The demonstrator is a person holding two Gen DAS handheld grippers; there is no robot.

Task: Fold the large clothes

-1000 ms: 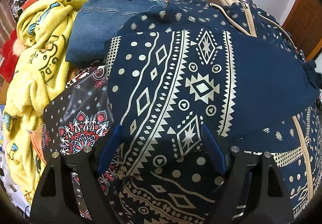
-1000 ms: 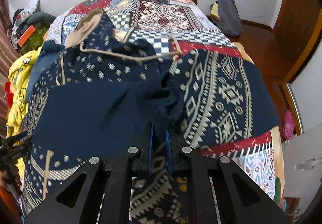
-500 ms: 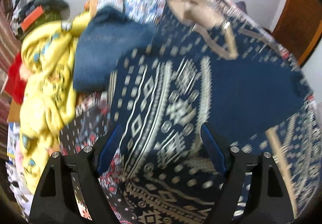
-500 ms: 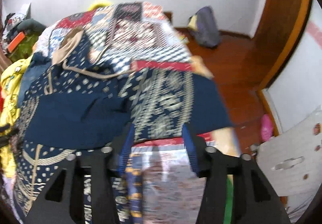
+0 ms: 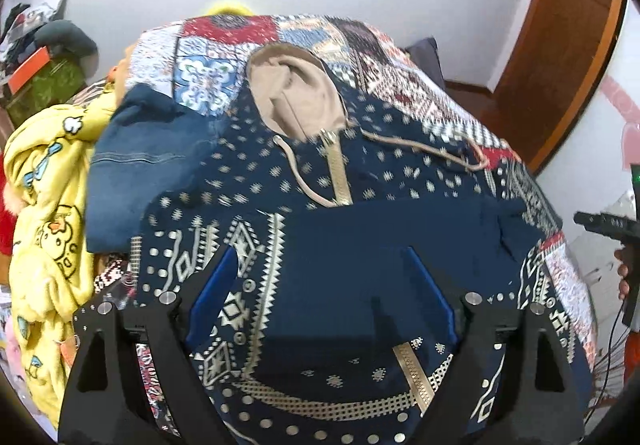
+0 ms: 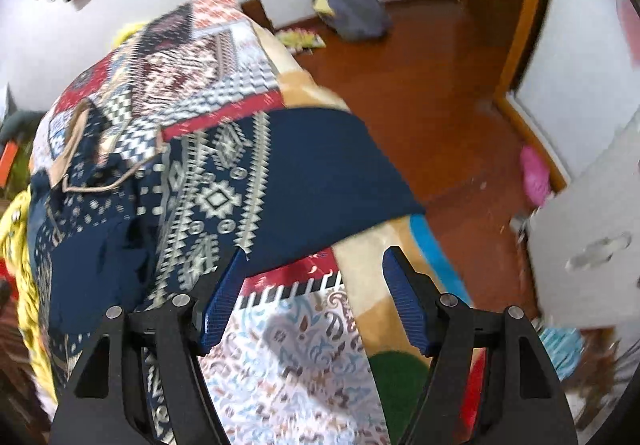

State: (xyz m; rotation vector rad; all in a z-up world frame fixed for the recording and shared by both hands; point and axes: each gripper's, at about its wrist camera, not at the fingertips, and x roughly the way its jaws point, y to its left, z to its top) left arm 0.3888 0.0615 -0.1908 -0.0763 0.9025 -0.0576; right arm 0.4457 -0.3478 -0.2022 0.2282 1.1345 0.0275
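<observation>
A navy hoodie (image 5: 360, 181) with cream geometric print, a beige-lined hood (image 5: 296, 93) and a zipper lies front up on the patchwork bedspread (image 5: 400, 65). One sleeve is folded across its chest. My left gripper (image 5: 320, 253) hovers above the lower chest, its jaws opening, with no cloth pinched between them. In the right wrist view the other sleeve (image 6: 320, 173) lies spread toward the bed's edge. My right gripper (image 6: 316, 251) hangs just past that sleeve's hem, its jaws opening with nothing gripped between the pads.
A yellow cartoon blanket (image 5: 44, 205) and a folded blue denim garment (image 5: 136, 165) lie left of the hoodie. Right of the bed are wooden floor (image 6: 420, 85), a grey bag (image 6: 352, 5), a pink slipper (image 6: 534, 173) and a white cabinet (image 6: 592, 237).
The right gripper let go of the navy sleeve cuff, opened, and swung right to the bed's edge. The left gripper rose and drew back, so the hood came into view.
</observation>
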